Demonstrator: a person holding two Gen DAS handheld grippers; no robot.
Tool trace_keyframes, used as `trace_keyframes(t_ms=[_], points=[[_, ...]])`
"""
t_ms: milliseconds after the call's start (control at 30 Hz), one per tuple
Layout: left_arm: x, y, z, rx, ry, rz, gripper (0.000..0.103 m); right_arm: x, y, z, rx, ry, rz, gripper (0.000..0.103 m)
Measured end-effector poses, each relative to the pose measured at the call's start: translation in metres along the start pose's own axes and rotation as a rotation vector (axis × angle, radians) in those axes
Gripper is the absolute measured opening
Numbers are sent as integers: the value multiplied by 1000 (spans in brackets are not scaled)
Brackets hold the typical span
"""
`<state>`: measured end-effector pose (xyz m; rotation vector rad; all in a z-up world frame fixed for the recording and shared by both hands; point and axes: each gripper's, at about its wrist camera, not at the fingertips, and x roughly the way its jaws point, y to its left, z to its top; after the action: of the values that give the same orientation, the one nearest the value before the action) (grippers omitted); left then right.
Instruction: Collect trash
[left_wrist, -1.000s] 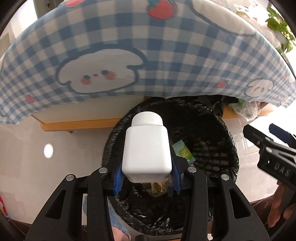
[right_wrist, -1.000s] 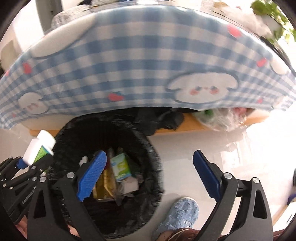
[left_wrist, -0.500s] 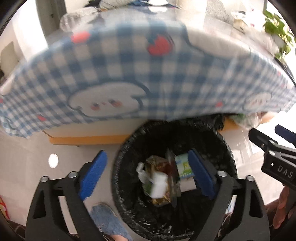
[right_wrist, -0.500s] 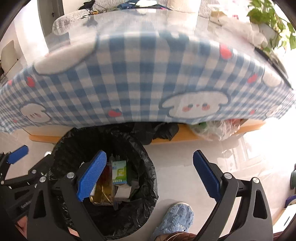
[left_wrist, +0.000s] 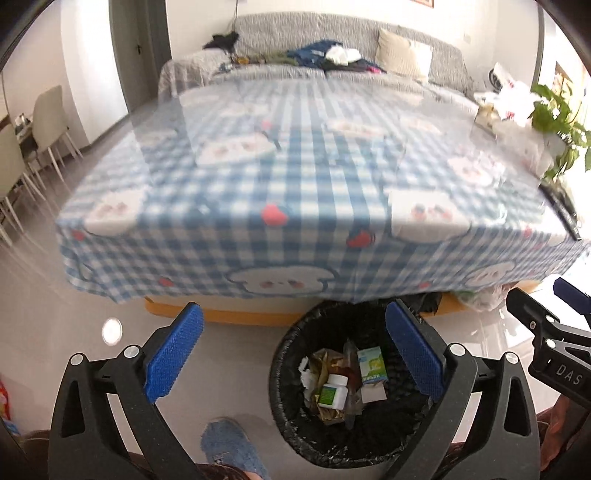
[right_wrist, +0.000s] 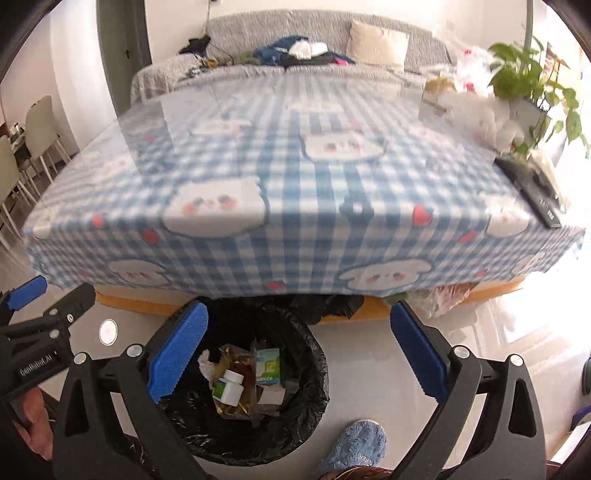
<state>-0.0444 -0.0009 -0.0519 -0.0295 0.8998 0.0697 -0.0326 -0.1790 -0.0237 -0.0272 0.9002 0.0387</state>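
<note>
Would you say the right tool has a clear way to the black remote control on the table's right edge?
Probably yes: the right tool is open and empty, and the remote control lies uncovered on the tablecloth, nothing lying between them.

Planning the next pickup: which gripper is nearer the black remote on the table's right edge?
Right. The right gripper hangs by the bin, below the remote's end of the table; the left gripper sits farther left. Both jaws have just been opening, nothing between them.

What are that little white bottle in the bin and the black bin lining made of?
White bottle: looks like opaque matte plastic, with a smooth moulded cap and a green label. Bin liner: seems a thin plastic film, glossy and crinkled where it folds over the rim.
</note>
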Motion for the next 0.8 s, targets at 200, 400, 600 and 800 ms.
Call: trace_keyframes(t_ms=[200,400,600,800], points=[[-34,12,5,-12,-21,0,97,-39,8,2,-18,-44,0,95],[-41,15,-2,0,-3,-17,97,-55,11,-8,-27,-62,8,95],[-42,7,-6,28,-12,-26,97,-53,13,-10,-25,-50,20,95],[-41,4,-8,39,-9,-33,97,-50,12,-10,-15,-46,24,95]])
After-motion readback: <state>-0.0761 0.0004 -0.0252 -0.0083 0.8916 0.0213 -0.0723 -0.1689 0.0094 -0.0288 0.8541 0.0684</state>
